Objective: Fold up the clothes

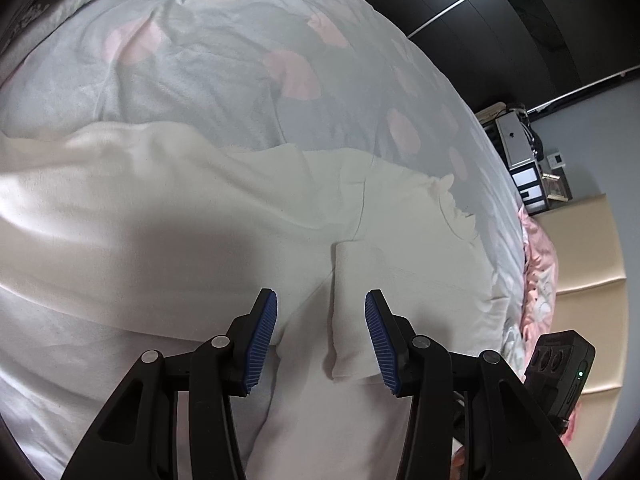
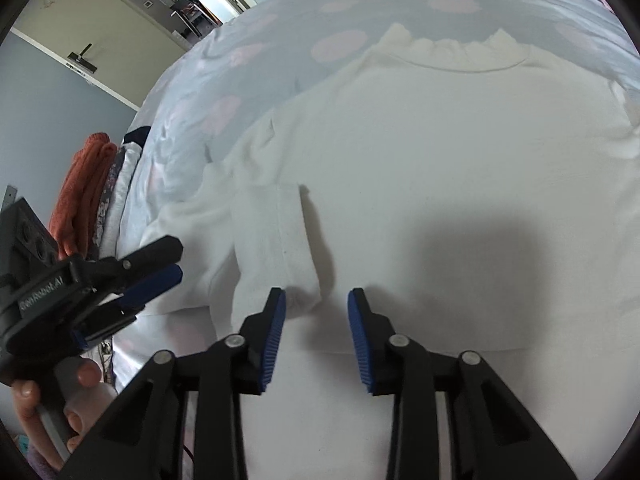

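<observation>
The left gripper (image 1: 320,336) stands wide over the sleeve cuff (image 1: 352,320), holding nothing; the cuff lies between its pads. The right gripper (image 2: 316,336) is wide too, empty, with the same cuff (image 2: 296,248) at its 11 o'clock, one pad just beside the hem. The white top (image 2: 440,160) lies flat on the spotted bedspread (image 2: 240,92), its sleeve folded across the body and its frilled collar (image 2: 452,48) far off at 1 o'clock. It looks light, soft and limp: it should sag and crease, so pinch doubled cloth at a cuff or hem. Folded clothes (image 2: 88,184) are stacked at 9 o'clock.
</observation>
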`<state>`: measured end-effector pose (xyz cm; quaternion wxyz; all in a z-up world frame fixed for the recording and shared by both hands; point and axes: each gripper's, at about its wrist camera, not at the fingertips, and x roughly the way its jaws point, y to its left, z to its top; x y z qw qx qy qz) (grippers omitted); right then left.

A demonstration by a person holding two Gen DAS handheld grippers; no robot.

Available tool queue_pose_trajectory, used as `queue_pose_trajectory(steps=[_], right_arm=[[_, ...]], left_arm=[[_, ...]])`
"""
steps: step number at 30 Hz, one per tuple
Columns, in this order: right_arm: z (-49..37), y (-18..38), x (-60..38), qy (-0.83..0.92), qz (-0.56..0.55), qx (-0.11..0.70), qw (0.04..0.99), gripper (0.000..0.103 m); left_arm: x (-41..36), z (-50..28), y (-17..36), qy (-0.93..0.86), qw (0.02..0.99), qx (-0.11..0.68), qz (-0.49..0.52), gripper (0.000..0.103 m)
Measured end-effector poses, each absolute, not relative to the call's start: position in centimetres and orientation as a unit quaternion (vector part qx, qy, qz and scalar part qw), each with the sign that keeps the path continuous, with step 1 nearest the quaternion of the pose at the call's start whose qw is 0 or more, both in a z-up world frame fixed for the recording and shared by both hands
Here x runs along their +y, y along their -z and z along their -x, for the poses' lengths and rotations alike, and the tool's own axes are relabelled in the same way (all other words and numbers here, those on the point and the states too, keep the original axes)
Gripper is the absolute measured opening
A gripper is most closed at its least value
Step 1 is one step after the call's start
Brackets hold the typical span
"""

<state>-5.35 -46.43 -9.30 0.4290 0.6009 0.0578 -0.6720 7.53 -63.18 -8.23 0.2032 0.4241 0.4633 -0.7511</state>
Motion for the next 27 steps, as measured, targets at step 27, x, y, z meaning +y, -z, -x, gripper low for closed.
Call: queue_pose_trajectory(steps=[27], right_arm=[[18.4,0.7,-37.1,0.76,-0.549,0.118,0.328,0.027]], left_arm=[[-60.7,-4.1,7.6,0.786,0.206,0.364,-0.455,0.061]])
